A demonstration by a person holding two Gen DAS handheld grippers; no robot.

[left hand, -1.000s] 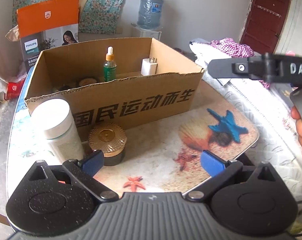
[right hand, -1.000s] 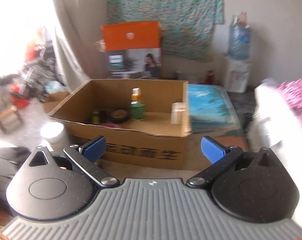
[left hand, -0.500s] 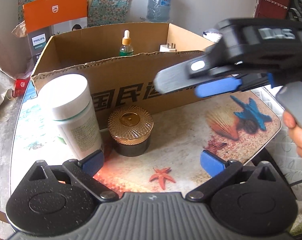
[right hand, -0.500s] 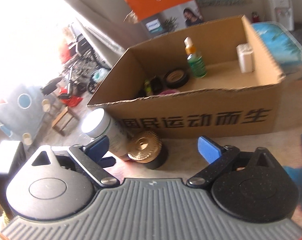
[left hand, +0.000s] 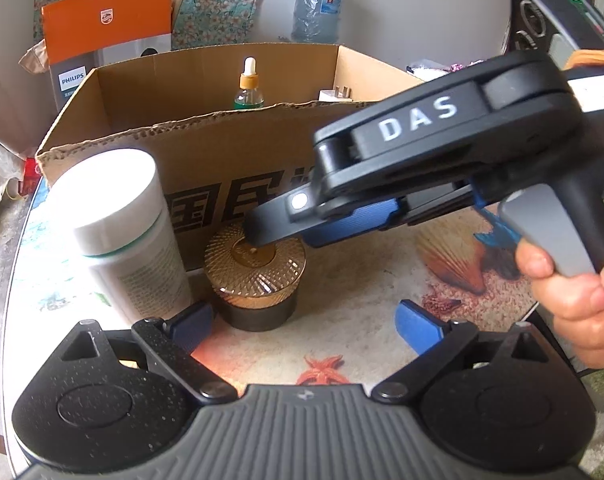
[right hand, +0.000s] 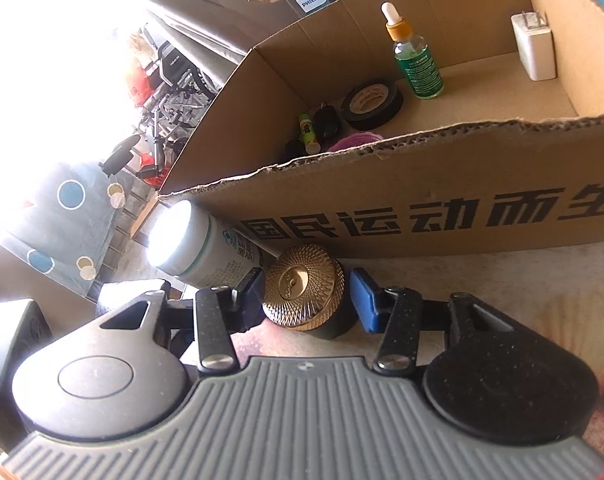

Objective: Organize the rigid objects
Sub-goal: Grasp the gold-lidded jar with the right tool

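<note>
**Two tools at one gold-lidded jar**

Right tool point(right hand: 305, 295) down low at the jar point(right hand: 304, 295), blue pads on either side of the ribbed gold lid. Left pad point(right hand: 249, 288) close against the lid's edge, right pad point(right hand: 362, 300) just beside it with a sliver of gap showing; fingers partly drawn in, not yet clamped. Seen from the left wrist camera, right tool point(left hand: 278, 232) reaching across from the right, its tips over the lid of the jar point(left hand: 255, 276), hand point(left hand: 574, 300) wrapped round the grey trigger.

Left tool point(left hand: 304, 324) held back and spread wide, nothing between its fingers, jar standing just ahead of the left pad point(left hand: 190, 322).

Jar upright on the surface point(left hand: 362, 300), directly in front of the cardboard box point(left hand: 206, 168). White bottle point(left hand: 122, 236) just to the jar's left, also outside the box; whether bottle and jar touch, cannot tell.

Inside the box point(right hand: 462, 184): green dropper bottle point(right hand: 416, 56) upright near the back, white charger point(right hand: 536, 46) upright to its right, black tape roll point(right hand: 372, 100) lying flat, small green-labelled tube point(right hand: 309, 134) and a dark item beside it near the left wall, something pink point(right hand: 356, 140) just behind the front wall.

Orange box point(left hand: 106, 28) standing behind the cardboard box, water jug point(left hand: 318, 12) farther back by the wall.
</note>
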